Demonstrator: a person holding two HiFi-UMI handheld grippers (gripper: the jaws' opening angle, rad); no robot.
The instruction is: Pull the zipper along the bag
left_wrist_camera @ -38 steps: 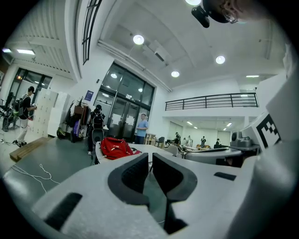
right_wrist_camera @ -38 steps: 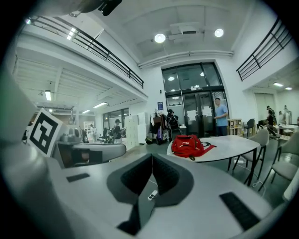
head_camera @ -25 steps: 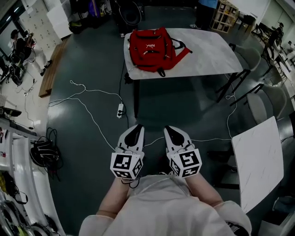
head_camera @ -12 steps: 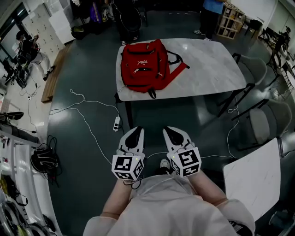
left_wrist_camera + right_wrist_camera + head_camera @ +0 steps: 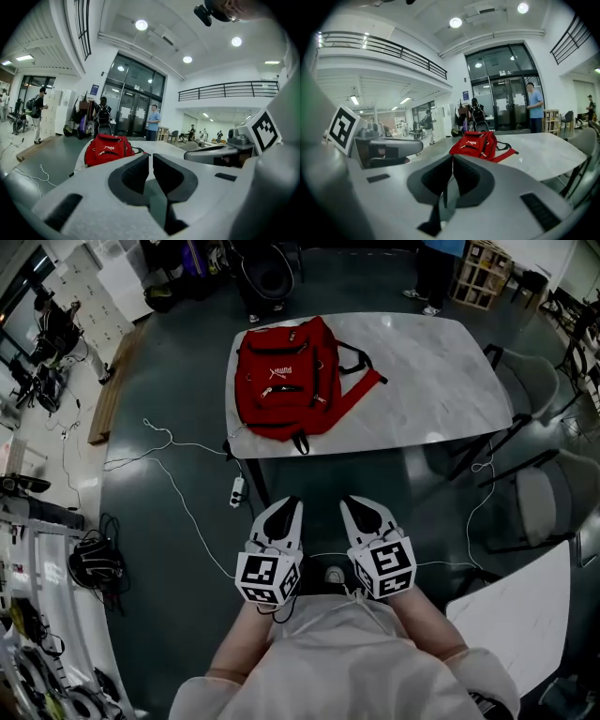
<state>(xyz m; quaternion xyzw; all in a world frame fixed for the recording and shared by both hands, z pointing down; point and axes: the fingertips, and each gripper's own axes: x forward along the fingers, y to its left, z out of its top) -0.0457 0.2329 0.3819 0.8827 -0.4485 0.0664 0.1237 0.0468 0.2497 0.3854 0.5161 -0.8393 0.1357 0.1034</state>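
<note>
A red backpack (image 5: pixel 284 379) lies flat on the left part of a white marble table (image 5: pixel 427 381), its straps trailing to the right. Dark zipper lines run across its front. The backpack (image 5: pixel 107 149) also shows small and far off in the left gripper view, and the backpack (image 5: pixel 476 144) sits equally distant in the right gripper view. My left gripper (image 5: pixel 289 508) and right gripper (image 5: pixel 354 507) are held side by side close to the body, well short of the table. Both are shut with nothing between the jaws.
A power strip (image 5: pixel 237 490) and white cables (image 5: pixel 178 479) lie on the dark floor left of the table. Grey chairs (image 5: pixel 548 498) stand at the right, and a second white table (image 5: pixel 520 615) is at the lower right. People stand in the background.
The table and backpack have come closer and lower in the head view as the person steps toward them. Both grippers stay shut in front of the body.
</note>
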